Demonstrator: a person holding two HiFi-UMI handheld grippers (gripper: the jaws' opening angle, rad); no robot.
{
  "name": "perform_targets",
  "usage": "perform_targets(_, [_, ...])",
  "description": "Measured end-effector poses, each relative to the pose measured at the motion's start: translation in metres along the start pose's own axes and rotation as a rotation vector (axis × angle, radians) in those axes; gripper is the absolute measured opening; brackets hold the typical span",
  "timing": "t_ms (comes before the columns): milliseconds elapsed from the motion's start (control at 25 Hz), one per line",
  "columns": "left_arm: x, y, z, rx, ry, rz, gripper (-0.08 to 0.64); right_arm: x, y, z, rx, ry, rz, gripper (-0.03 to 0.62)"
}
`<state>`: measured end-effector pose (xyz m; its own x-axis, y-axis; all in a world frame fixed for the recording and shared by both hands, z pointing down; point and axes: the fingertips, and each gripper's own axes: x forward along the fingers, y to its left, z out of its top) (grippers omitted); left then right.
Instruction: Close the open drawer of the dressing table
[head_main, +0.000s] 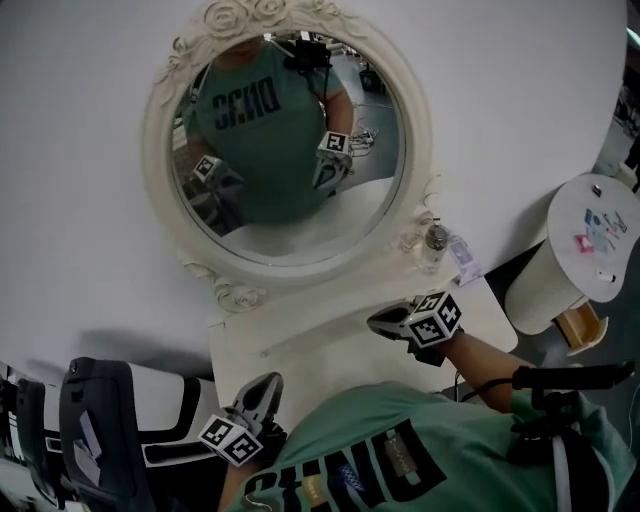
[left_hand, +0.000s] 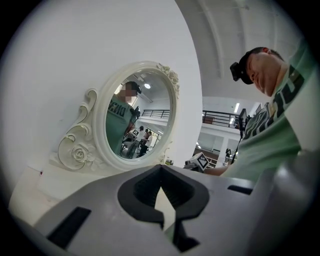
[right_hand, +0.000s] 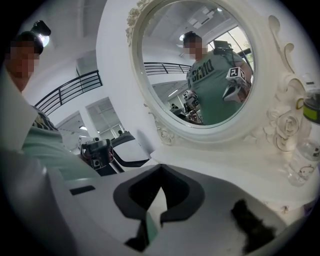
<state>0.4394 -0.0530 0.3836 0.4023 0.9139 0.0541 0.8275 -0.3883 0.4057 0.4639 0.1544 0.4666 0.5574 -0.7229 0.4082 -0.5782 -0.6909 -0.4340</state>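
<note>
Head view: left claw (head_main: 268, 382) and right claw (head_main: 376, 322), both closed empty, at dressing table (head_main: 320, 352); shirt print (head_main: 345, 468) illegible.

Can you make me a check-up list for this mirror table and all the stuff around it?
Surface: white dressing table top, mostly bare.
Job's things: drawer not visible in any view; the person's body covers the table's front edge.
Clutter: small glass bottles beside the oval mirror, on its right.
Grippers: left gripper near the table's front left corner, jaws together, nothing in them; right gripper over the tabletop's right side, jaws together, nothing in them.
Cables: what looks like one thin dark cable by the right forearm.
Surroundings: white wall behind; round white side table to the right; grey and black chair to the left.
</note>
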Motion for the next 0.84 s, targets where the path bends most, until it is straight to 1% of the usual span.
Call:
perform_targets(160, [-0.006,0.005,-0.003,-0.008,0.009,0.019,0.008,0.011,0.004,-0.004,-0.014,0.026,0.024,0.011])
perform_targets(280, [-0.006,0.006,-0.006,-0.015,0.02,0.018,0.008,0.014,0.007,-0.005,-0.017,0.036,0.032,0.011])
perform_targets(840, [-0.008,0.006,-0.005,-0.017,0.035,0.005,0.008,0.013,0.011,-0.007,-0.027,0.061,0.028,0.011])
